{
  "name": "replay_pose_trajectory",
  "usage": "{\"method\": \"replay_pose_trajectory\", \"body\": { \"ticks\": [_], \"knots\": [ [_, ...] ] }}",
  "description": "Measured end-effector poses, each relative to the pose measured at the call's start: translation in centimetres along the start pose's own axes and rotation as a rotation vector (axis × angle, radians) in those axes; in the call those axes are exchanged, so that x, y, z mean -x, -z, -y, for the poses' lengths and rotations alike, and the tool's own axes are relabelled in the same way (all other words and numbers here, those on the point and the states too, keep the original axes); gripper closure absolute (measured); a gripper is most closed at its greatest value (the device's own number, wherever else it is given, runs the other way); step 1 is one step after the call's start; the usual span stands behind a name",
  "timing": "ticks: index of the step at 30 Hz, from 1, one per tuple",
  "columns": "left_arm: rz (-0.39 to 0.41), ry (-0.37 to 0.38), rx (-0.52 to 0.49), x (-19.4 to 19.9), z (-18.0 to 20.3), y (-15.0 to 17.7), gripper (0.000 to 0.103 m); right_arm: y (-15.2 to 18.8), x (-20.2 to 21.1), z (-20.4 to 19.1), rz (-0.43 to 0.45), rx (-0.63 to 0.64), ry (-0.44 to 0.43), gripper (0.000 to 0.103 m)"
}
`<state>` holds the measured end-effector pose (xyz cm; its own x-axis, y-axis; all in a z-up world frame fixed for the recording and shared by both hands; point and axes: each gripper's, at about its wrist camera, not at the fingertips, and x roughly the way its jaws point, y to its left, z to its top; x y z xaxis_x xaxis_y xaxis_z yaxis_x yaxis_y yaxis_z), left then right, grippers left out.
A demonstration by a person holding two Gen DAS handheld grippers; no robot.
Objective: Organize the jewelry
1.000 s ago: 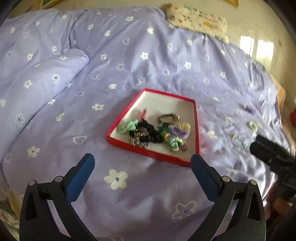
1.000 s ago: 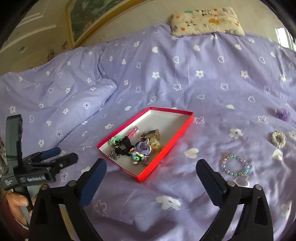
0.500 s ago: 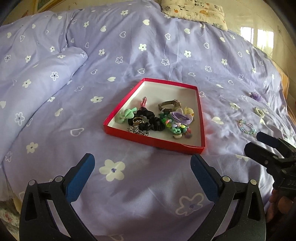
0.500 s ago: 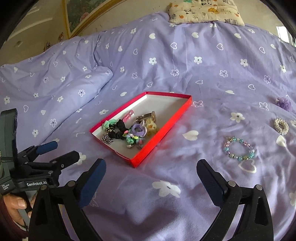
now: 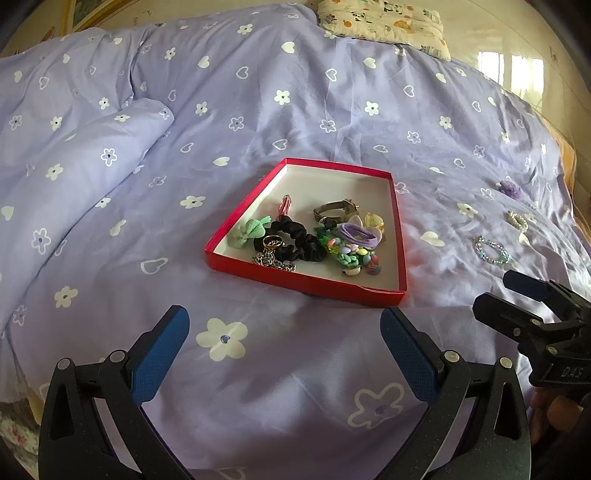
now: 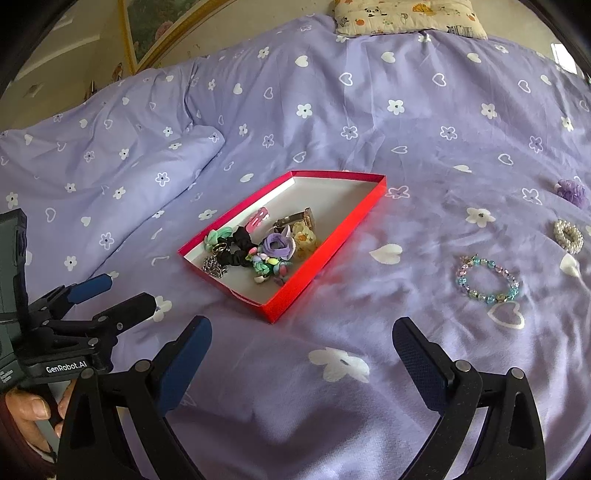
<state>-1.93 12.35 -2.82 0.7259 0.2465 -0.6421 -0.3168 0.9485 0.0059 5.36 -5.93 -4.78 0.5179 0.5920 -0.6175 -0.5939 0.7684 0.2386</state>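
Note:
A shallow red tray lies on the purple bedspread and holds several hair ties, a watch, a chain and beads. To its right on the cover lie a blue beaded bracelet, a pearl scrunchie and a purple scrunchie. My left gripper is open and empty, short of the tray's near edge. My right gripper is open and empty, in front of the tray's near corner, left of the bracelet.
The bed has a folded duvet mound at the left and a patterned pillow at the far end. A framed picture leans on the wall at the back left. Each gripper shows in the other's view: right, left.
Both grippers have drawn back and tilted, so the tray and the loose jewelry sit lower and nearer the centre of each view. Both stay open and empty.

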Motion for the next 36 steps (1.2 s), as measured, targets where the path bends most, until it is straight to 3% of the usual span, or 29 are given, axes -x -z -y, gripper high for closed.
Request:
{"method": "replay_pose_trajectory", "body": {
  "ticks": [36],
  "knots": [
    [0.016, -0.016, -0.014, 0.27, 0.31, 0.05, 0.0, -0.33, 0.34, -0.58, 0.007, -0.004, -0.009, 0.003]
  ]
}}
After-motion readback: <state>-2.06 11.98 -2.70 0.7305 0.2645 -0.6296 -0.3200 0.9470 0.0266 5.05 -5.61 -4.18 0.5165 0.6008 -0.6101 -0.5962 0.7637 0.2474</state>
